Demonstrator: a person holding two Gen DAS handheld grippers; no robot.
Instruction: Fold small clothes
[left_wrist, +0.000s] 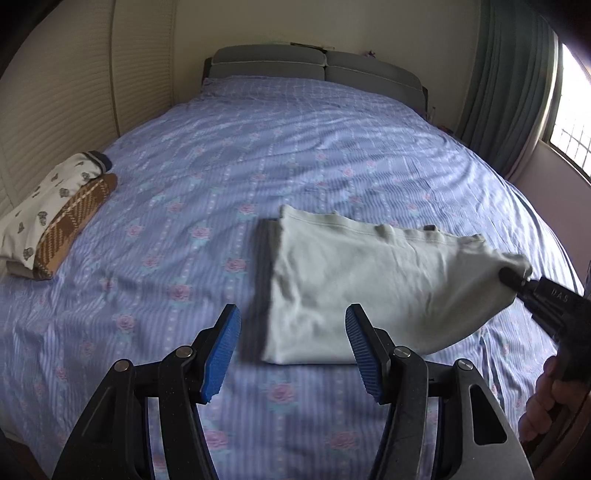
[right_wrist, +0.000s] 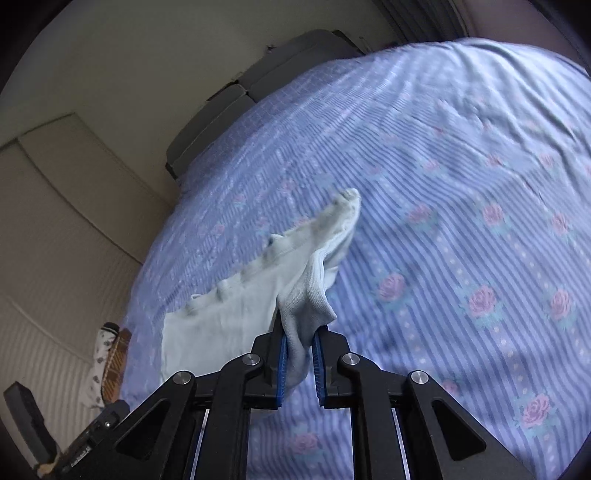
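A pale green-grey garment (left_wrist: 354, 280) lies partly folded on the bed, its right end lifted. My right gripper (right_wrist: 299, 354) is shut on that end of the garment (right_wrist: 236, 317) and holds it above the sheet; the right gripper also shows at the right edge of the left wrist view (left_wrist: 517, 278). My left gripper (left_wrist: 291, 350) is open and empty, just in front of the garment's near left corner, above the sheet.
The bed (left_wrist: 258, 147) has a blue striped sheet with pink roses and a grey headboard (left_wrist: 314, 66). Folded clothes, white patterned and brown checked (left_wrist: 55, 221), are stacked at the left edge by the wall. A curtain and window (left_wrist: 535, 92) are at right.
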